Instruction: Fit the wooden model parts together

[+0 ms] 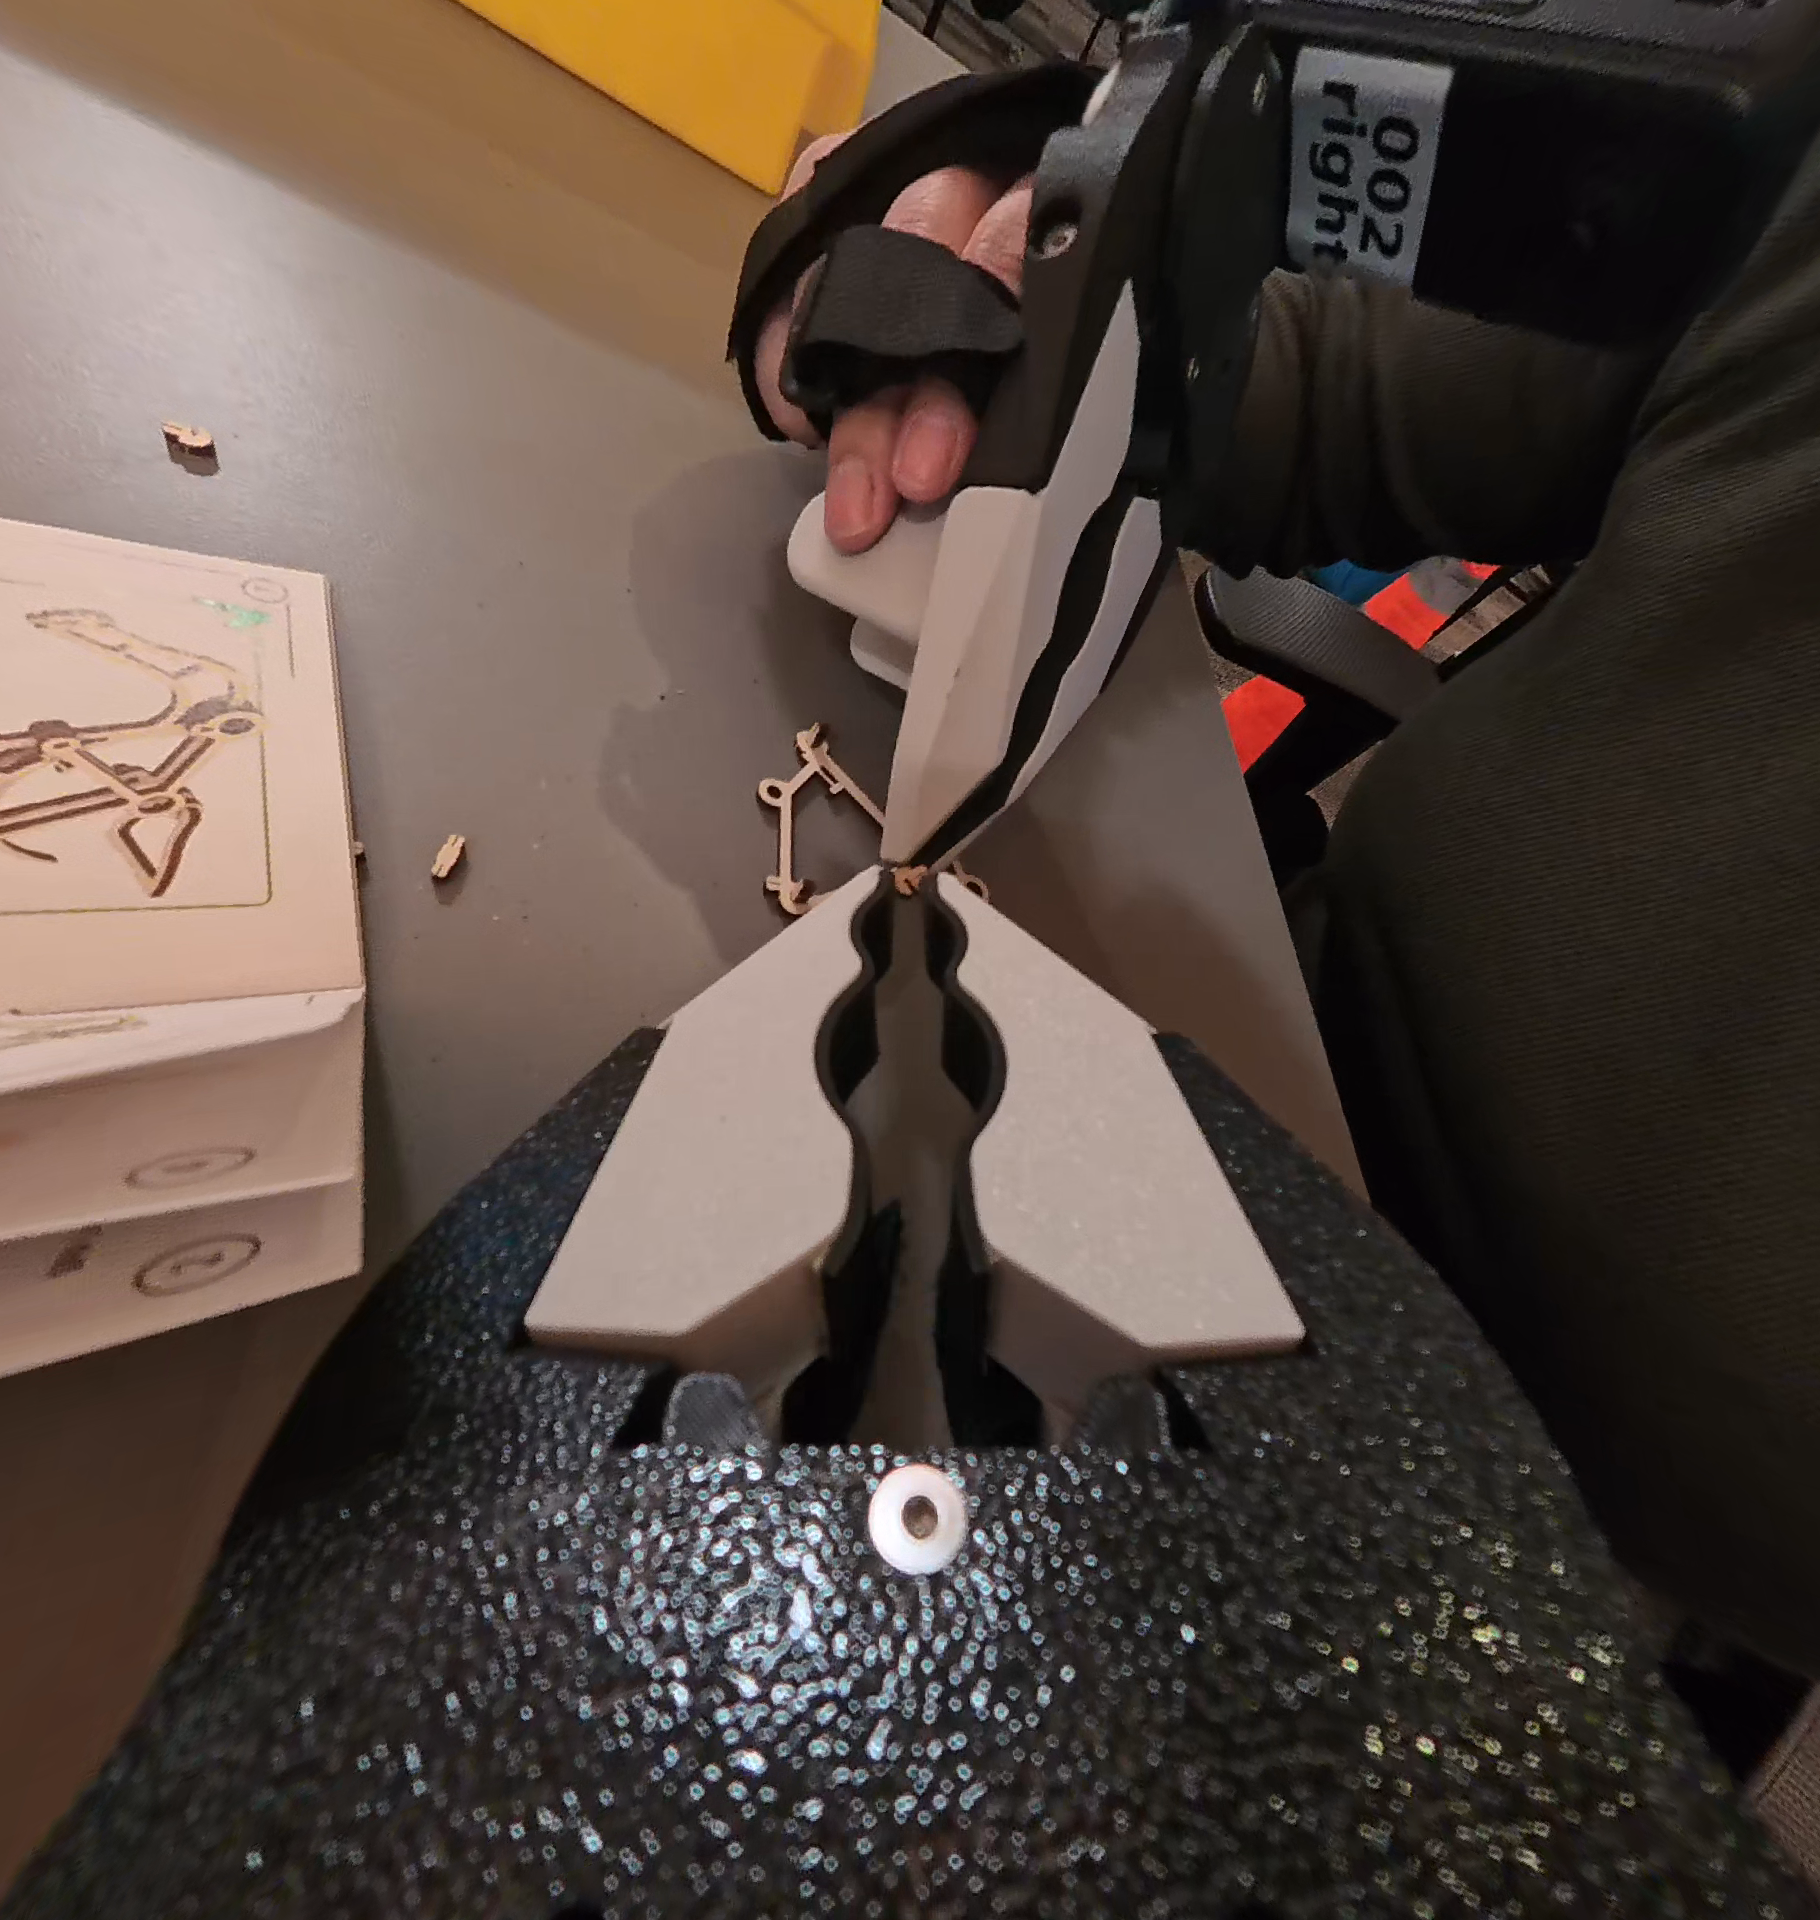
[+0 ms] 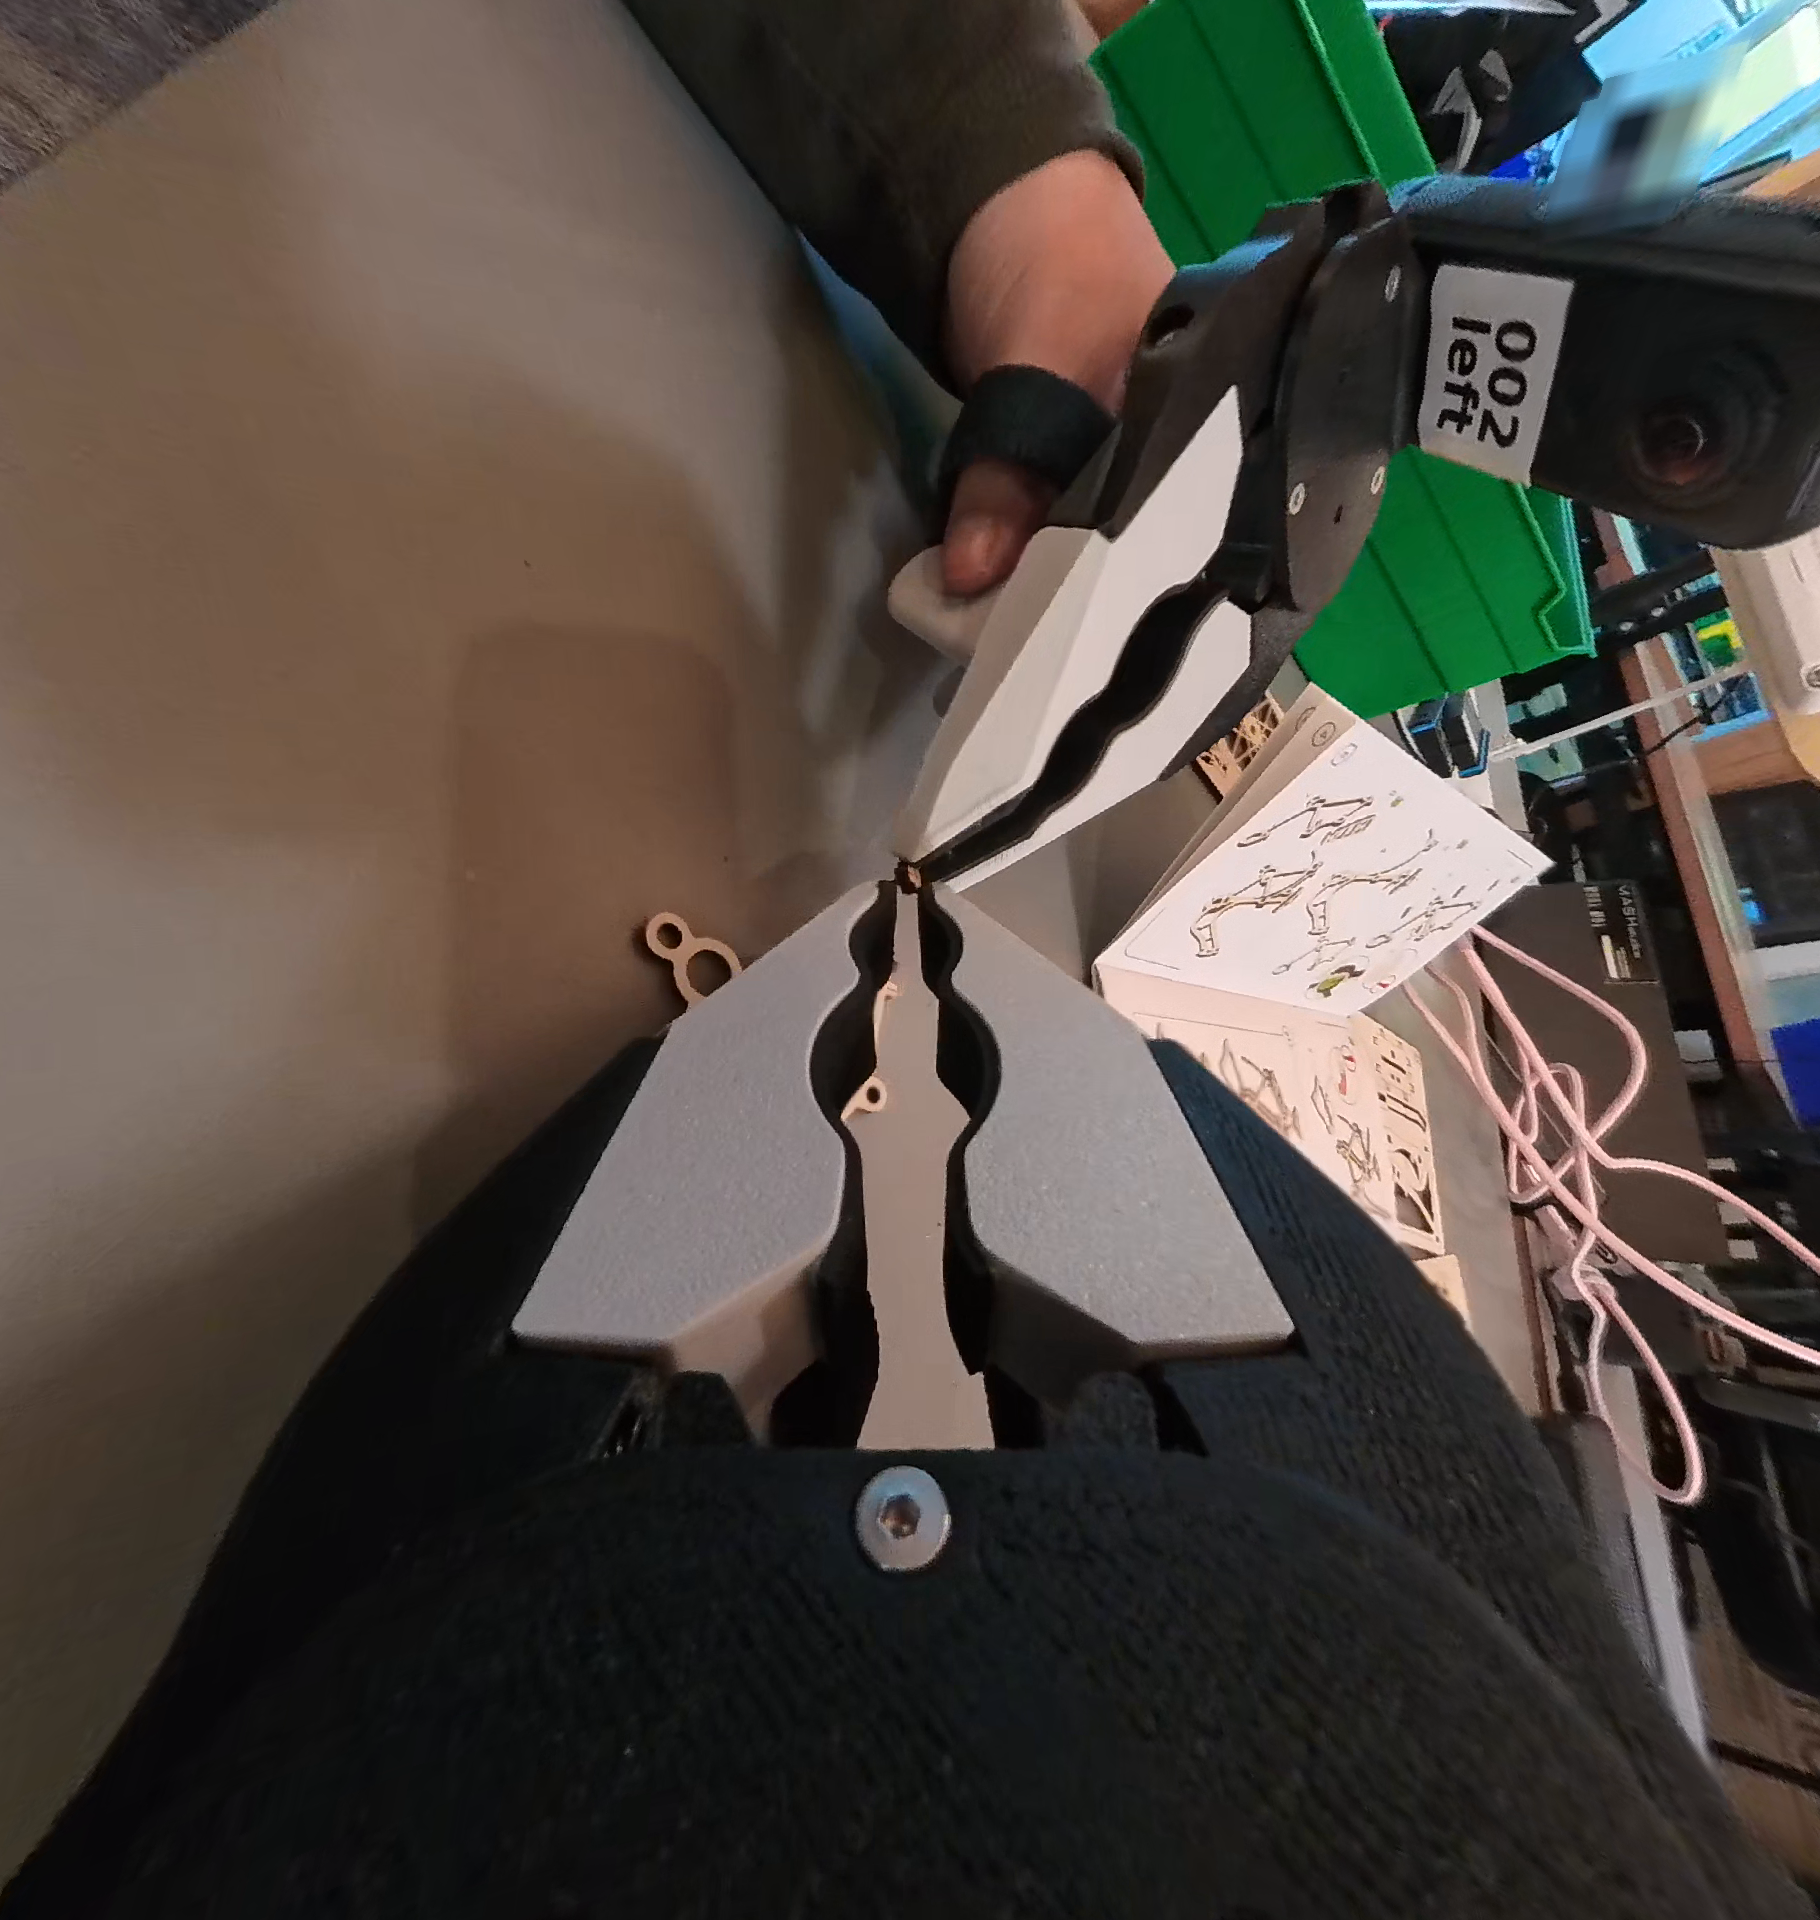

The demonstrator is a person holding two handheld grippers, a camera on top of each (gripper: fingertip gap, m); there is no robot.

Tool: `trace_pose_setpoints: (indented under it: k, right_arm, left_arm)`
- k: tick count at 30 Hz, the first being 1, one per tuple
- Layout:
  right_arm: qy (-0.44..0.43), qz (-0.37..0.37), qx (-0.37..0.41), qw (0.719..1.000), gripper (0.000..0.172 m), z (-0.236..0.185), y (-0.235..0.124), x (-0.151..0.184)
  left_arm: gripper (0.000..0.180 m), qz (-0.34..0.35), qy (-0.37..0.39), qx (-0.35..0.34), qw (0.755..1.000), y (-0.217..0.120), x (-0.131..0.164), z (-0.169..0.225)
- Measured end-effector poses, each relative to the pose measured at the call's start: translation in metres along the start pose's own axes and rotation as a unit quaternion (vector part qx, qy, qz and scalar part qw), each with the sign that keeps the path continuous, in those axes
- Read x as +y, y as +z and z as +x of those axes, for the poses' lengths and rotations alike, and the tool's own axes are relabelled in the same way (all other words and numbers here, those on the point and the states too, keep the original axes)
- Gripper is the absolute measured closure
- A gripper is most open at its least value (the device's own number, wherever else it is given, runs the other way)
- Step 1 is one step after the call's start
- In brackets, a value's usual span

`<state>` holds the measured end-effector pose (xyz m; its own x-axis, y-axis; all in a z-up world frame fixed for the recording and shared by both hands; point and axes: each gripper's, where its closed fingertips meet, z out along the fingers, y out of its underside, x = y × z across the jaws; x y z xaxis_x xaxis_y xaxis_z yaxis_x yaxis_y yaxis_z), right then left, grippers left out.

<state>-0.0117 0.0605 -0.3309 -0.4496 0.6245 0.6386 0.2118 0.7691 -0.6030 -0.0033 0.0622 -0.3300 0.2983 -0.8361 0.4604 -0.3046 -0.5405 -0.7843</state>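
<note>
Nearest the lens in the left wrist view: speckled black housing with a white-ringed screw, and ahead of it the left gripper (image 1: 904, 883), grey fingers closed at the tips on a tiny pale wooden model piece (image 1: 904, 881). Meeting it tip to tip from 1 o'clock, the right gripper (image 1: 911, 854), fingers drawn together and pinching the same wooden bit from the other side, held by a hand (image 1: 885, 343) in a black fingerless glove. Flat on the grey tabletop (image 1: 470, 520) just behind the tips, at 11 o'clock from them, a thin pale laser-cut wooden frame part (image 1: 797, 821) with ringed ends. Farther out at 9 o'clock, a small loose wooden connector (image 1: 449, 857); at 10 o'clock, another wooden scrap (image 1: 189, 442). At the left edge, a stack of pale wooden sheets (image 1: 147, 935) printed with line drawings. At 12 o'clock, a yellow foam block (image 1: 698, 73).

In the right wrist view, the same meeting from the other side: right gripper (image 2: 904, 894) closed on the small wooden piece (image 2: 911, 878), left gripper (image 2: 927, 857) arriving from 1 o'clock. Beside the near left finger at 10 o'clock, a flat wooden double-ring part (image 2: 693, 961). At 3 o'clock, a white illustrated instruction booklet (image 2: 1332, 894); above it, green plastic bins (image 2: 1259, 114); beyond, pink cables (image 2: 1571, 1122).
</note>
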Motion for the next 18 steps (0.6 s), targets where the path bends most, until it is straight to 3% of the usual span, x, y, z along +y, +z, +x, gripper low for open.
trace_pose_setpoints:
  k: [18]
  right_arm:
    - [-0.015, 0.006, 0.011, 1.000, 0.171, 0.0005, -0.0001, -0.0037]
  left_arm:
    - [0.178, 0.010, -0.020, 0.017, 1.000, -0.0007, -0.0021, 0.0021]
